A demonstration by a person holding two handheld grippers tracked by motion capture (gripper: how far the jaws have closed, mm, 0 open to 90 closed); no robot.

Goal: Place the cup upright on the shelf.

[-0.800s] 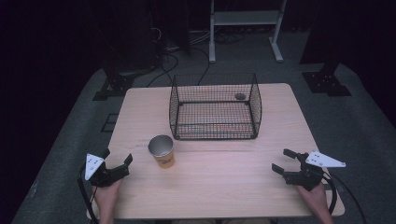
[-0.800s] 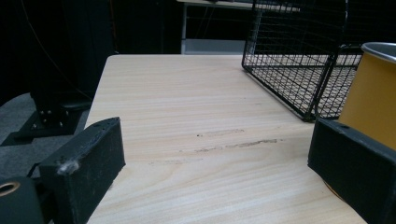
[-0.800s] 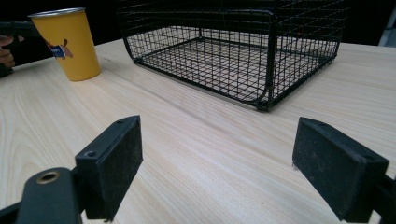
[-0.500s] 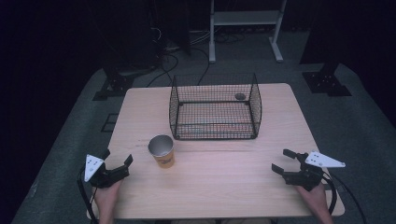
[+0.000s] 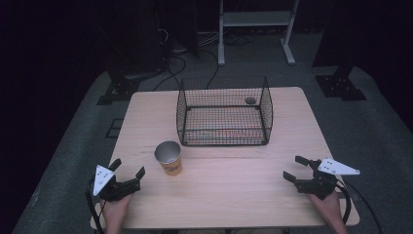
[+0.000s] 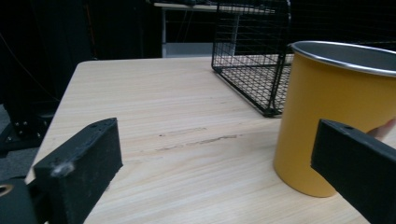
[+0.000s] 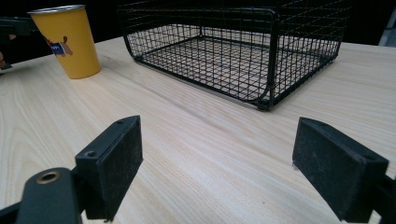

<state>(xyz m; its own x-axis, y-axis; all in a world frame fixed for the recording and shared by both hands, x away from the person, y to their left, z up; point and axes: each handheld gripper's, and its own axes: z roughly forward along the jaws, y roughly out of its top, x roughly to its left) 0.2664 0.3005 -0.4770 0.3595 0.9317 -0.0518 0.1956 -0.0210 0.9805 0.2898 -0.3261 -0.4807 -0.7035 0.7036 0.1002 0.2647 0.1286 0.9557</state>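
A yellow metal cup [image 5: 169, 157] stands upright on the wooden table [image 5: 229, 195], left of centre. Behind it sits a black wire basket [image 5: 224, 112]. My left gripper [image 5: 128, 169] rests near the table's front left corner, open and holding nothing. In the left gripper view the cup [image 6: 336, 116] is close ahead on the right, beside the right jaw. My right gripper [image 5: 296, 168] lies near the front right edge, open, nothing between its jaws. In the right gripper view the basket [image 7: 238, 51] is ahead and the cup [image 7: 70, 39] far left.
A small dark round object [image 5: 251, 101] lies on the table behind the basket. Beyond the table are a white frame stand [image 5: 255, 27], cables [image 5: 182, 53] on the grey floor and dark equipment bases [image 5: 339, 85].
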